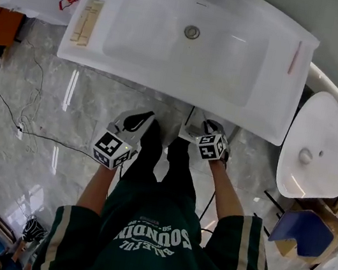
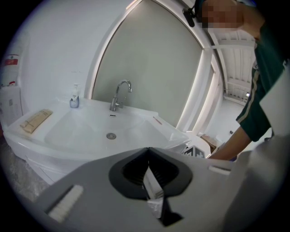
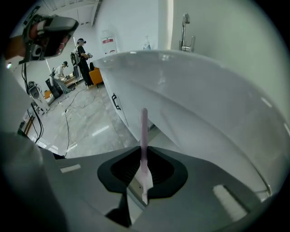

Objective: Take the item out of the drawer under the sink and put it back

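Both forearms (image 1: pixel 227 193) are stretched toward the sink (image 1: pixel 164 88).
A thin pink stick (image 3: pixel 143 131) is clamped in the right gripper (image 3: pixel 144 149); the left gripper (image 2: pixel 148 149) is closed on nothing.

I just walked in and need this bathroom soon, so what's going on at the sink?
A person stands at the white sink with a gripper in each hand, both held low by its front edge. The right gripper is clamped on a slim pink stick, possibly a toothbrush, which points at the basin's outer wall. The left gripper is shut and empty. No open drawer shows in any view.
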Demonstrator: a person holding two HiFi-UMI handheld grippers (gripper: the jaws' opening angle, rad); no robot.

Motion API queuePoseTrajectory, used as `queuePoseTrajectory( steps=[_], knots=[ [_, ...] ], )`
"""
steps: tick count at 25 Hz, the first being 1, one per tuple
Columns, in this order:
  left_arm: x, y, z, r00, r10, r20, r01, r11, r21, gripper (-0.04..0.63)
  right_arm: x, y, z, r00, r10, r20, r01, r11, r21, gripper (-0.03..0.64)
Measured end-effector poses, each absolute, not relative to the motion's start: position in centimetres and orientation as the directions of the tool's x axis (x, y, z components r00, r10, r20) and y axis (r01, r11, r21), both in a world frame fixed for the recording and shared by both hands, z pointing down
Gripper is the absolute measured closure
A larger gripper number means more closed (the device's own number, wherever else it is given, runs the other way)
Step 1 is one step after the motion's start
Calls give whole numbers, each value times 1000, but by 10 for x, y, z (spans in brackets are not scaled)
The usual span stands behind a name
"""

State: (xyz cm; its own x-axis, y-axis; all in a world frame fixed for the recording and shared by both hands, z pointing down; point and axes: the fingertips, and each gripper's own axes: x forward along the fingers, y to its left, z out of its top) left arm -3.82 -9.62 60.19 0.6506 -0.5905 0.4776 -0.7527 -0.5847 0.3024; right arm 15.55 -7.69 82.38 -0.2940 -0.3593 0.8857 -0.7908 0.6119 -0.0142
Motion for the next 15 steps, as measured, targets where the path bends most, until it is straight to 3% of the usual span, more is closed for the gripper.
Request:
queuePoseTrajectory(
  steps=[15],
  knots=[
    [-73,-89,635,592,-603,535,-800,-521,297,545,182,-93,932,-107,-249,962,-827,559,53,566]
  ],
)
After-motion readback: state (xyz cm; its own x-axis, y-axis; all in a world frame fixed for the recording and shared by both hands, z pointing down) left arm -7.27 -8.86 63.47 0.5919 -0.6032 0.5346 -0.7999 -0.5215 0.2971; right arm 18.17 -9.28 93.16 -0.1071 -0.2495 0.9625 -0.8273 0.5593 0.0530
